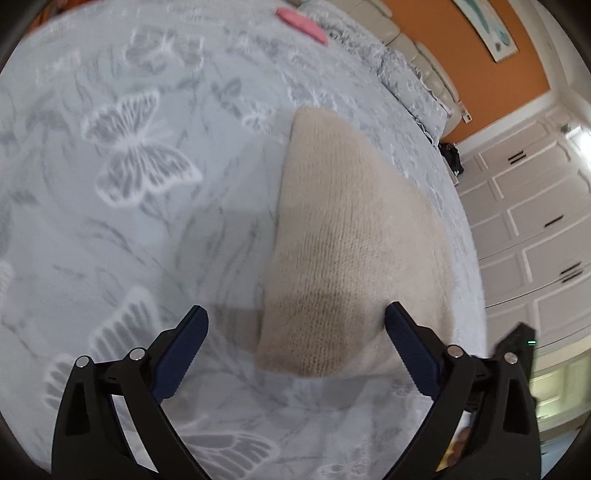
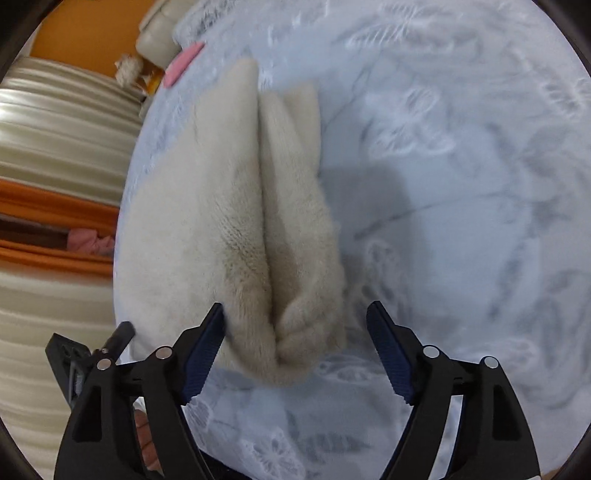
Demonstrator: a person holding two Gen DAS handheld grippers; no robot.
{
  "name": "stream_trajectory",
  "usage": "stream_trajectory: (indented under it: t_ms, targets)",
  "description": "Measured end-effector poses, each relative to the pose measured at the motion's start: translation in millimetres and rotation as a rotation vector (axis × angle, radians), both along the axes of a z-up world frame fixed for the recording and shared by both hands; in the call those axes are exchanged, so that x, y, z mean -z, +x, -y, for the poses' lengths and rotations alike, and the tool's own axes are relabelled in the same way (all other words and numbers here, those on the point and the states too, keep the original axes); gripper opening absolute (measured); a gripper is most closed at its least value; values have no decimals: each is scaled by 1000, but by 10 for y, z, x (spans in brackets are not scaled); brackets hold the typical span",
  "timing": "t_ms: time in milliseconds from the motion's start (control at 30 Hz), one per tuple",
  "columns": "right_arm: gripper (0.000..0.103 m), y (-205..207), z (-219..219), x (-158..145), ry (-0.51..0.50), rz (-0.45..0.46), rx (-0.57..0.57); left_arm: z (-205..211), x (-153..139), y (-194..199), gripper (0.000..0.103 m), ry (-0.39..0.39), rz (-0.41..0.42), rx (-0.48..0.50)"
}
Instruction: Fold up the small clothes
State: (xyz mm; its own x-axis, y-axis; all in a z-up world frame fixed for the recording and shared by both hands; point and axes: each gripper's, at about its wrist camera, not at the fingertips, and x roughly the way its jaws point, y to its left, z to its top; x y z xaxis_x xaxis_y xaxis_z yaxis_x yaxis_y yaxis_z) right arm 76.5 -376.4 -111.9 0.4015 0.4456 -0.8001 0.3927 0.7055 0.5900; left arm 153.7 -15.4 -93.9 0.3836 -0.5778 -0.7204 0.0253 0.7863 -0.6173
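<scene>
A cream knitted garment (image 1: 343, 236) lies folded on a pale blue bedspread with butterfly print (image 1: 122, 206). My left gripper (image 1: 297, 325) is open and hovers over the garment's near corner, holding nothing. In the right wrist view the same garment (image 2: 207, 206) shows a fold seam down its middle with a narrower folded part (image 2: 299, 206) on the right. My right gripper (image 2: 295, 325) is open, its jaws either side of the garment's near end, gripping nothing.
A pink item (image 1: 303, 22) lies at the far edge of the bed; it also shows in the right wrist view (image 2: 181, 62). White panelled wardrobe doors (image 1: 535, 206) and an orange wall (image 1: 480, 74) stand beyond the bed. Cream striped curtains (image 2: 55, 147) hang at the left.
</scene>
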Motion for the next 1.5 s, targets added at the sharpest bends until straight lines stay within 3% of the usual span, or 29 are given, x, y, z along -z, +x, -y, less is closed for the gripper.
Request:
stream_trajectory:
  t_ms: [67,133,233,300,367,433,467,533,567,700,800,900,1233,1500]
  targets:
    - [86,71,-25,54,39,16,8,2,124,98,96,-77,-59,-5]
    - [89,123,-57,94,42,27,23,20,231,174,98,-105,-102,-17]
    - [96,129,-144,53,12,61,10,68,249,208,98,-111,-85,-35]
    - [94,164,-204,43,-12,77,-7,124,247,222,98,-107,-60,-33]
    - [65,189,-230,29,-26,106,-36,187,246,245,98,-120,-38,-24]
    - [49,285,-242,32,9,130,-31,262,237,272,67,-153,-21,10]
    - [44,266,-214,12,18,140,-23,295,230,275,64,-142,-18,8]
    - [39,248,-169,-97,32,174,-8,313,148,266,48,-143,-15,9]
    - [38,211,-162,-195,32,195,0,317,74,247,46,-146,-11,15]
    - [38,-92,-161,-742,13,273,14,361,-518,-12,44,-148,43,56]
    - [38,-507,-158,-1328,-34,355,8,353,-945,-256,44,-169,85,84]
    - [38,-809,-188,-1787,-68,420,8,371,-1461,-608,44,-164,164,135]
    - [38,-1847,-496,-3561,-178,802,-16,-25,-3216,-1663,44,-235,526,196]
    - [39,-2146,-843,-4856,-274,1136,-103,-476,-4480,-2074,46,-261,851,187]
